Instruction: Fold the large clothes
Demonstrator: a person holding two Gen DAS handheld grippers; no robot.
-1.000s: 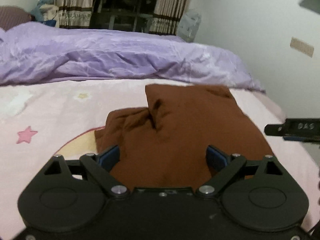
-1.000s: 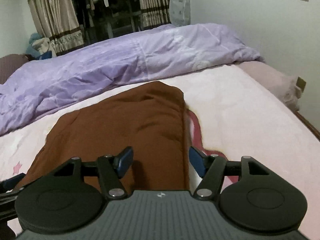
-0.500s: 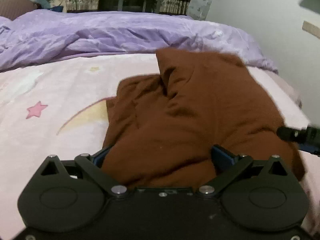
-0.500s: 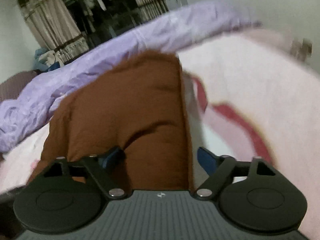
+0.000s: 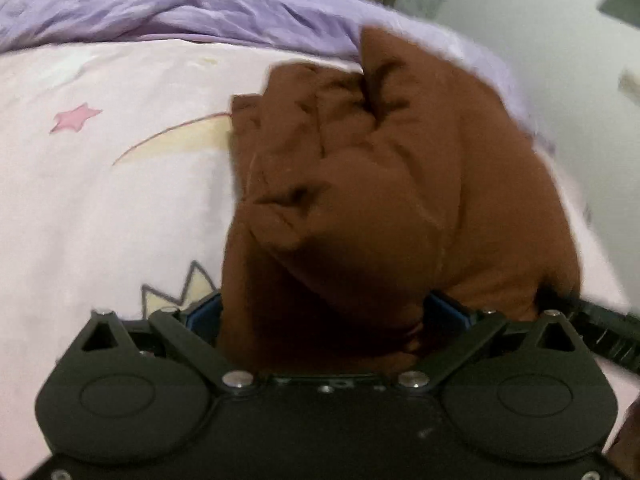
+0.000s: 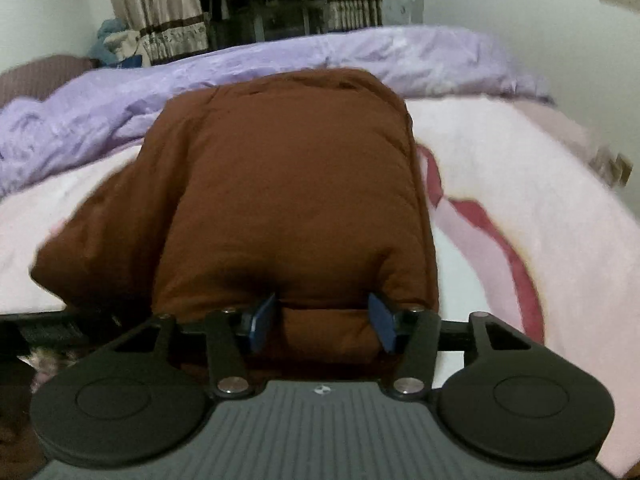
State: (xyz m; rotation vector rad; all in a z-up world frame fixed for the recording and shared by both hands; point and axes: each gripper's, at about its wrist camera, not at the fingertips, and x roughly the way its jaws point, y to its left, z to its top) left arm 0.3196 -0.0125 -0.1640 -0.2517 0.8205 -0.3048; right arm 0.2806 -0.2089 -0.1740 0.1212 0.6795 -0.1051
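Note:
A large brown garment (image 5: pixel 380 184) lies bunched on the pink bed sheet (image 5: pixel 100 200). In the left wrist view its near edge sits between the wide-apart blue fingers of my left gripper (image 5: pixel 324 316), which is open around the cloth. In the right wrist view the same garment (image 6: pixel 288 184) rises in a lifted fold. My right gripper (image 6: pixel 322 320) has its blue fingers spread with a thick fold of cloth between them, pads touching its sides. The other gripper's black tip (image 5: pixel 600 320) shows at the garment's right edge.
A crumpled purple duvet (image 6: pixel 360 56) lies across the far side of the bed. Curtains (image 6: pixel 160 12) and a dark wardrobe stand behind it. A white wall (image 5: pixel 560 32) runs along the right of the bed. The sheet has star and moon prints.
Both grippers have moved forward onto the garment's near edge. The cloth now fills the gaps between the fingers and is pushed up into a taller heap.

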